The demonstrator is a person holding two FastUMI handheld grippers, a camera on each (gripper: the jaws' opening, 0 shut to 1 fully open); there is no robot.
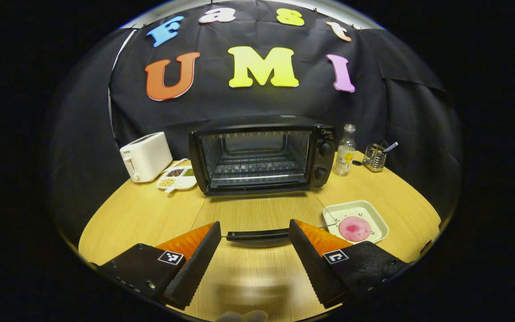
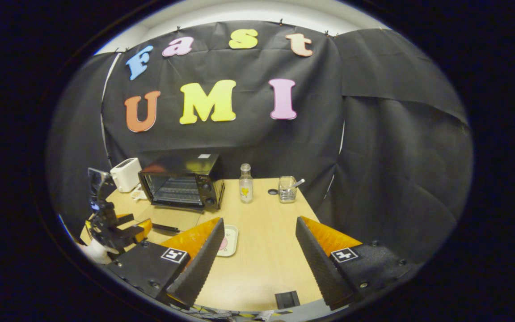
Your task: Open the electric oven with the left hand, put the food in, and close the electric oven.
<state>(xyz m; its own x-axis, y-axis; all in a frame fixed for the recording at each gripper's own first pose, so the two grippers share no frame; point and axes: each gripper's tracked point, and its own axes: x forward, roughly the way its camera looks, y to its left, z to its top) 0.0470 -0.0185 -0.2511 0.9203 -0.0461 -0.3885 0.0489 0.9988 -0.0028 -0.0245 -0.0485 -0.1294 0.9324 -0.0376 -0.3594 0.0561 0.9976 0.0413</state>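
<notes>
Counter [image 1: 150, 210]: pale wood, carrying every item listed.

Electric oven [image 1: 257, 154]: black, at the middle of the far edge. Its glass door [image 1: 253, 264] was folded down flat toward the near edge, the door handle [image 1: 257, 234] lying between the left claw's fingers; wire rack exposed, cavity empty.

Left claw [image 1: 255, 243]: fingers apart, straddling the handle without visibly pressing on it. Seen in the right gripper view at the counter's left edge [image 2: 139, 226].

Right claw [image 2: 257, 243]: fingers apart, empty, above the near right part of the counter.

Toaster [image 1: 145, 156]: white, far left corner. Clear of the route.

White tray [image 1: 371, 214]: right of the open door, toward the right edge, holding the food [image 1: 354, 228], a flat pink round.

Bottle [image 1: 345, 156] and utensil holder [image 1: 374, 157]: far right, beside the oven's knobs.

Divided dish [image 1: 178, 177]: between toaster and oven.

Handling note, as judged: opening looked complete. The left claw should draw clear of the handle; the right should take the food by its rim and carry it level over the lowered door onto the rack. The door itself and the tray's raised lip looked the likeliest obstructions.
</notes>
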